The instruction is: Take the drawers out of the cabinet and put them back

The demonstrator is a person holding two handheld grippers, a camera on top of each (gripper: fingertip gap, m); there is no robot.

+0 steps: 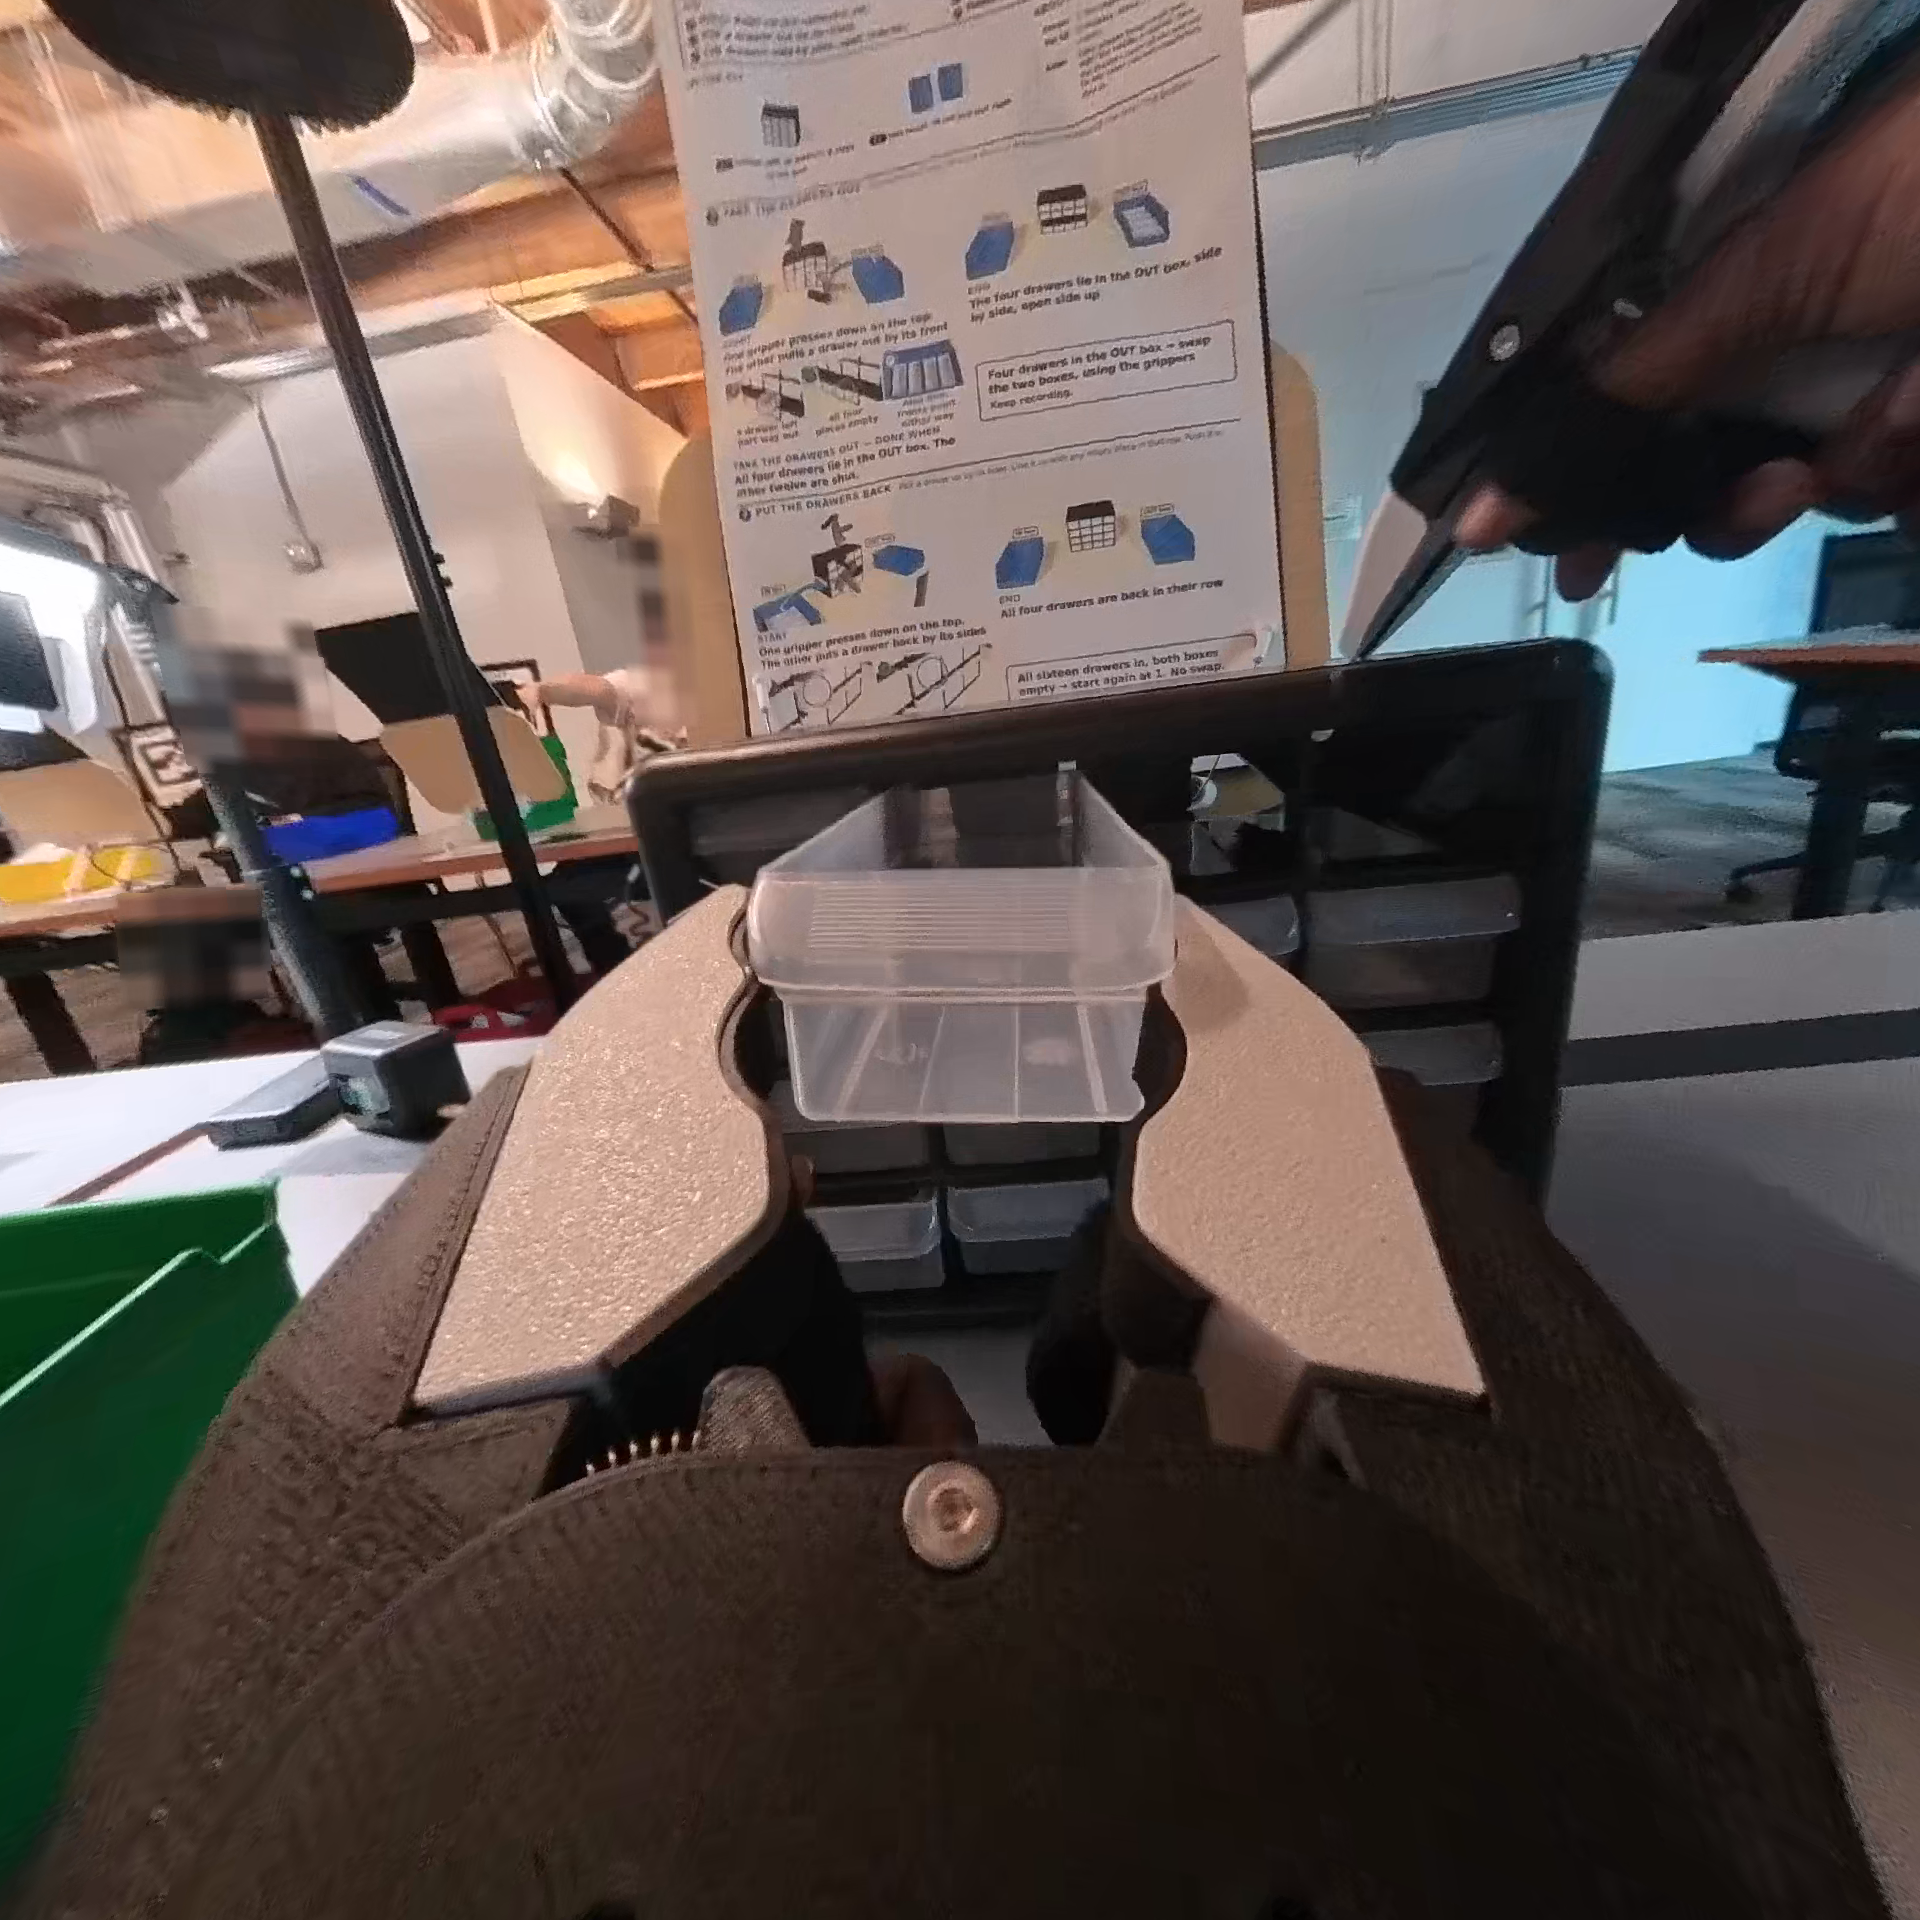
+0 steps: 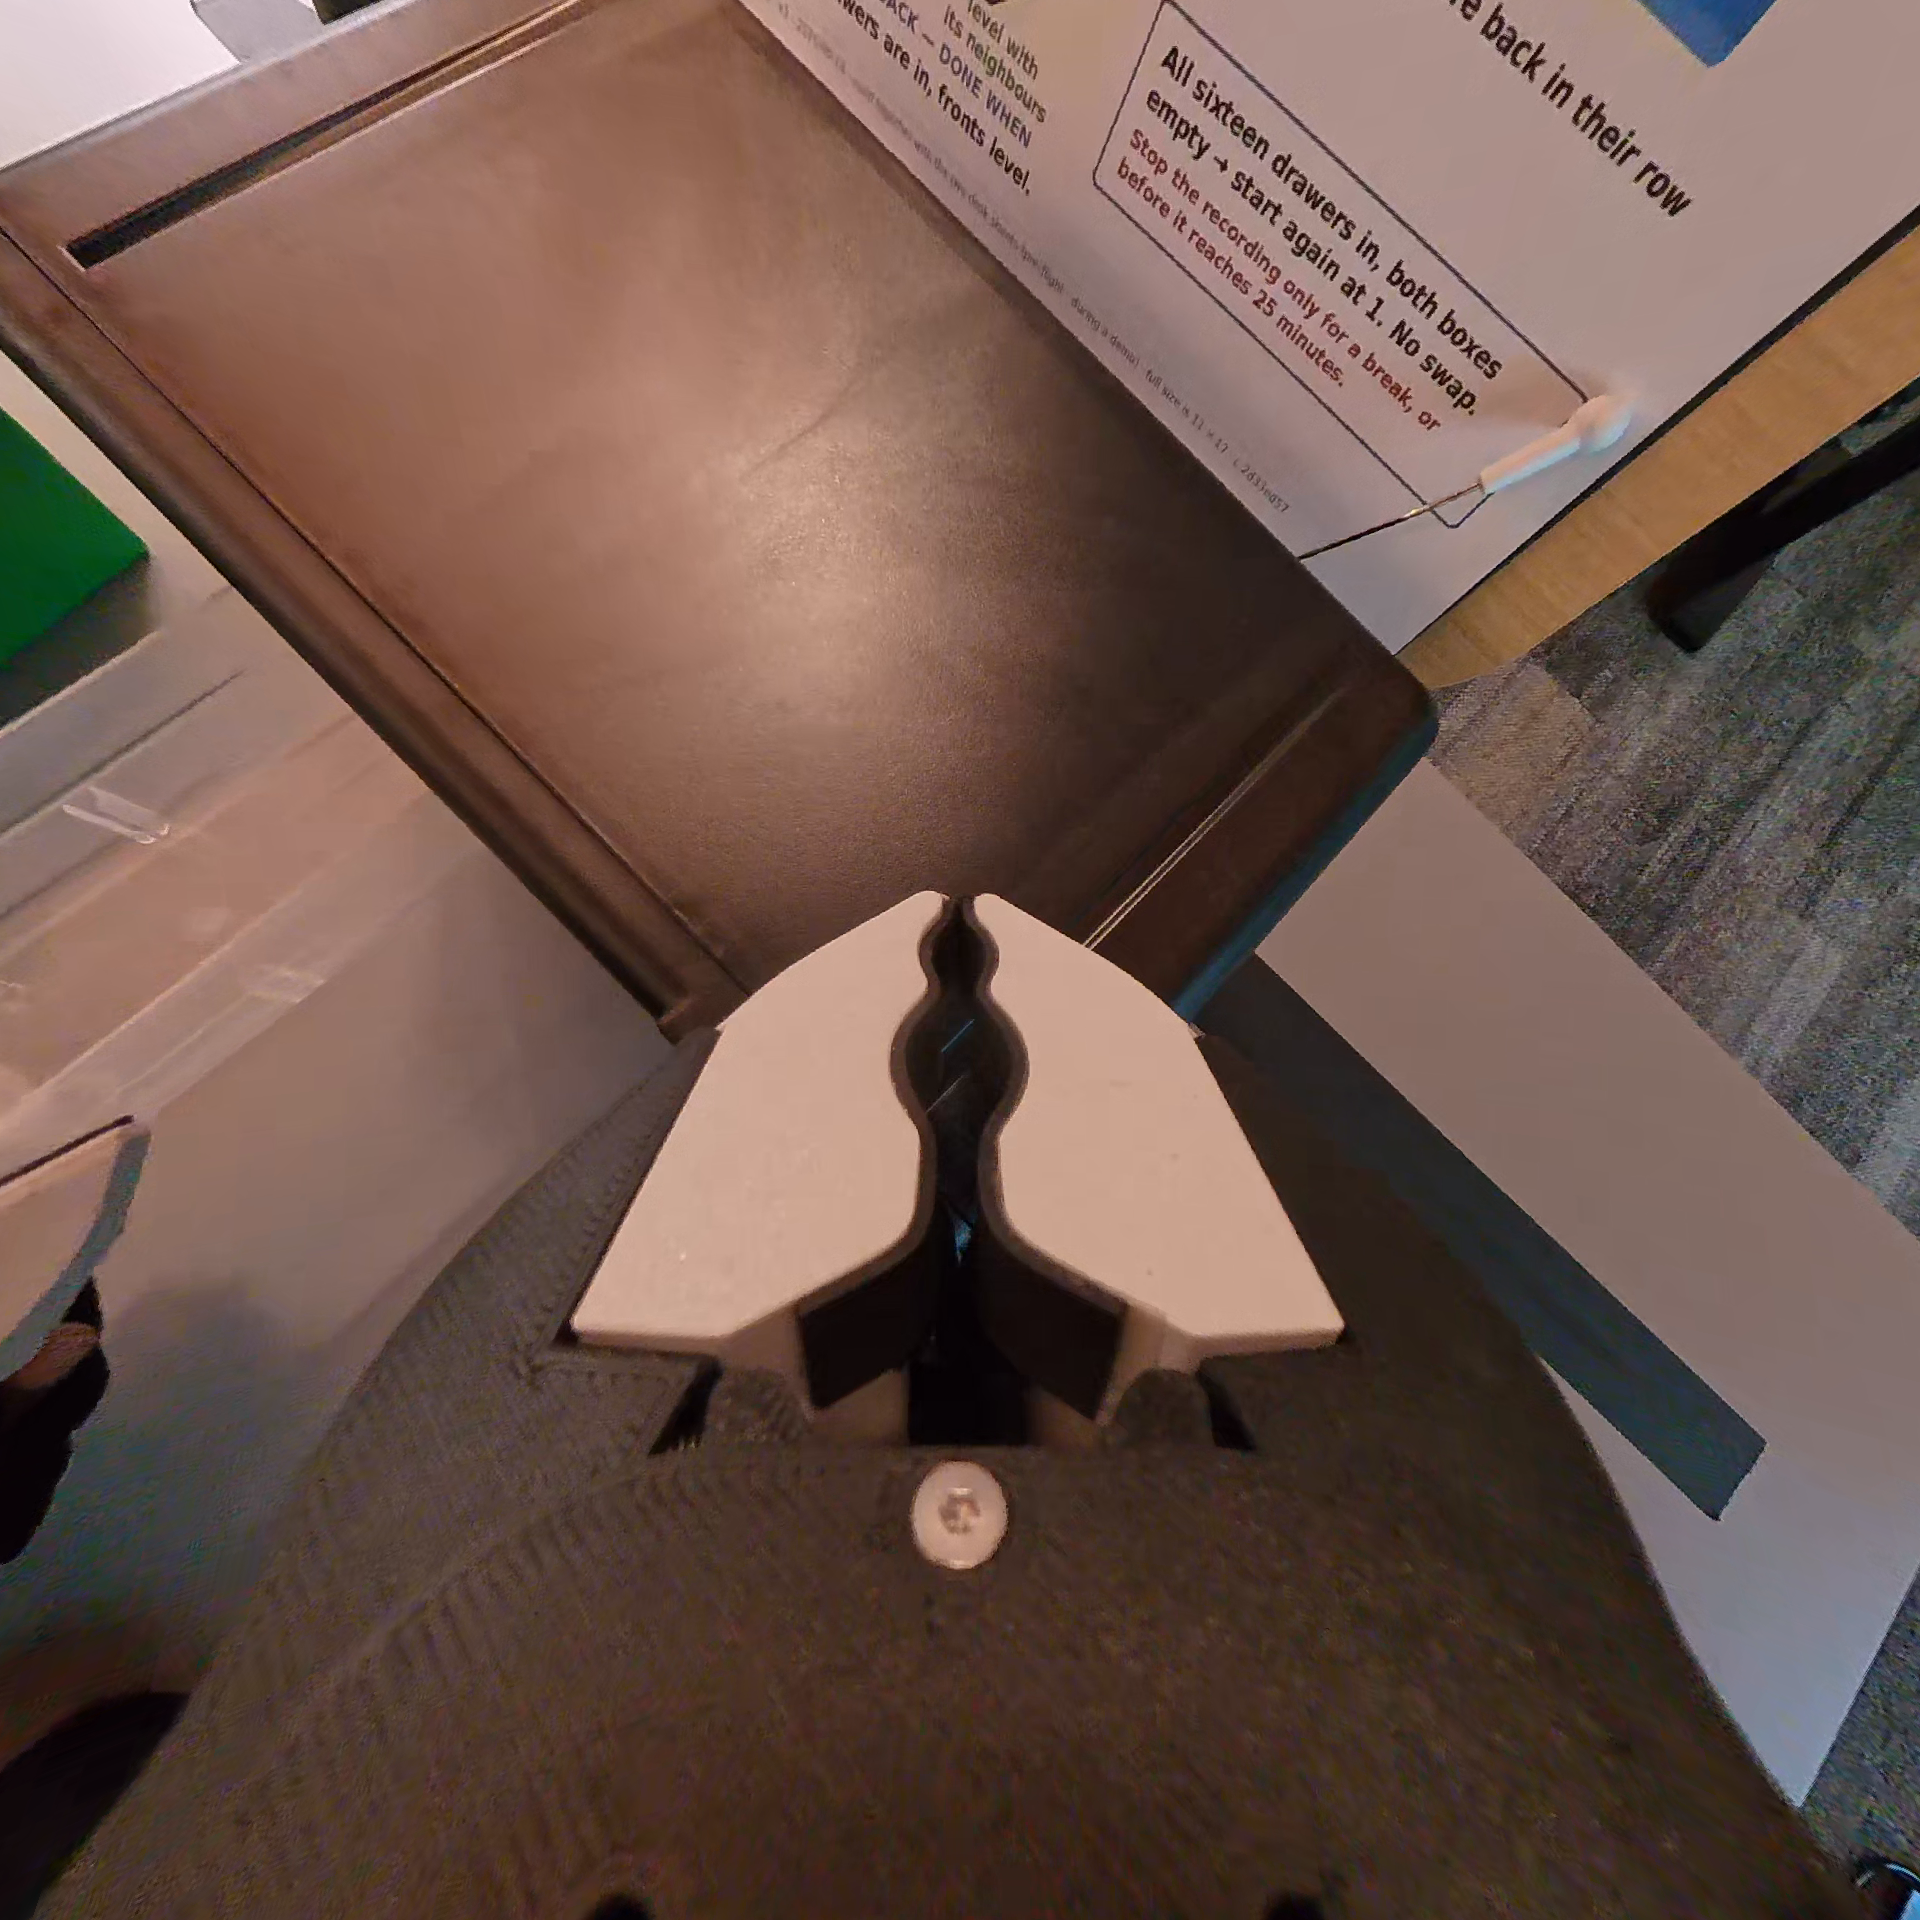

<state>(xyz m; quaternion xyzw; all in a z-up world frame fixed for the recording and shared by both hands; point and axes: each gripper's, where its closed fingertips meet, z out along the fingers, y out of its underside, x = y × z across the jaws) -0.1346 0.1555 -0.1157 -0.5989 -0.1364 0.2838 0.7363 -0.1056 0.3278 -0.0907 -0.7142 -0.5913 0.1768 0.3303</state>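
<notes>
Right claw (image 2: 961, 914) closed, tips over cabinet top (image 2: 727, 468)

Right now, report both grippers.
Left gripper: closed on the clear drawer.
Right gripper: closed, empty, at the cabinet top.

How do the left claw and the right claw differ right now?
The left claw is spread around a clear drawer, gripping its sides; the right claw is shut on nothing. The left claw faces the cabinet front, while the right claw sits over the cabinet's top panel near its corner. Both have pale fingers on black bodies.
</notes>
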